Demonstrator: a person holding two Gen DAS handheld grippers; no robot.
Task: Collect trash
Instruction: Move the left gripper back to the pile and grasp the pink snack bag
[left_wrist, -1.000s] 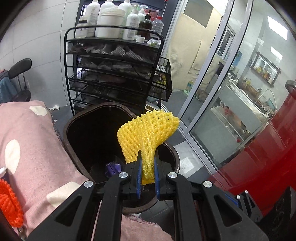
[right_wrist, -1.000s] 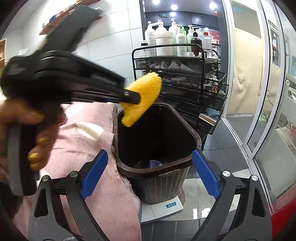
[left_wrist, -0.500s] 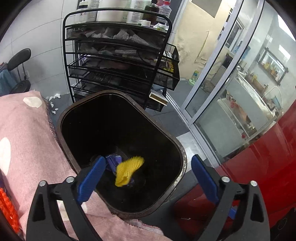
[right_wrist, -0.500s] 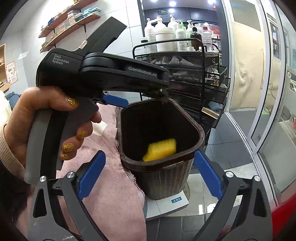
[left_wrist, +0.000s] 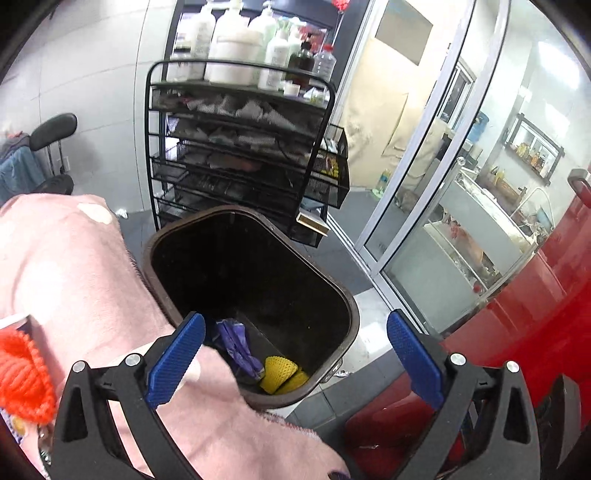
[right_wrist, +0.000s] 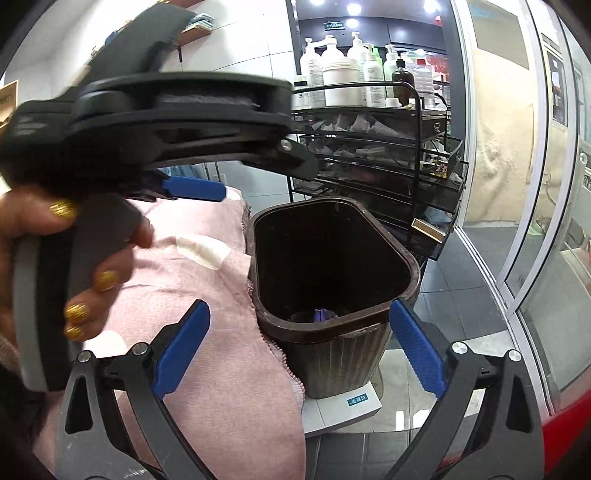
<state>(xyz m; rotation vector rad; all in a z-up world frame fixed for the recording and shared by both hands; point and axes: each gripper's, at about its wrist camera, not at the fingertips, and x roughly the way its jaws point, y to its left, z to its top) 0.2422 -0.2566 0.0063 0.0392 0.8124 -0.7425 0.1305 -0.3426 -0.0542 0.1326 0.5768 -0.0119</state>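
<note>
Hovering over the brown bin (left_wrist: 255, 229), our left tool (left_wrist: 295, 354) stands with its blue pads spread wide and nothing between them. Down at the bottom of the bin lies the yellow foam net (left_wrist: 279, 373), just beside a crumpled purple wrapper (left_wrist: 238, 345), so that piece of trash looks delivered. Our right tool (right_wrist: 299, 347) is spread wide too, empty, with the bin's near rim sitting between its pads from that view. The bin stands on the floor, pressed against the pink cloth (left_wrist: 70, 266) that covers the desk on the left. What we judge comes next is the following pickup: at the near left edge of the left view an orange knit-looking bundle (left_wrist: 24, 376) rests on the cloth, and that seems the likeliest candidate, though we cannot tell for sure that it is trash. To do it well, we want to swing the left tool back low across the cloth, keep the pads wide until they straddle the bundle, then close on its bulk rather than a loose strand. Soft stuff like this could snag the cloth, so lift straight up before travelling. Mind the black wire rack (left_wrist: 236, 147) at the far side of the bin when returning.
</note>
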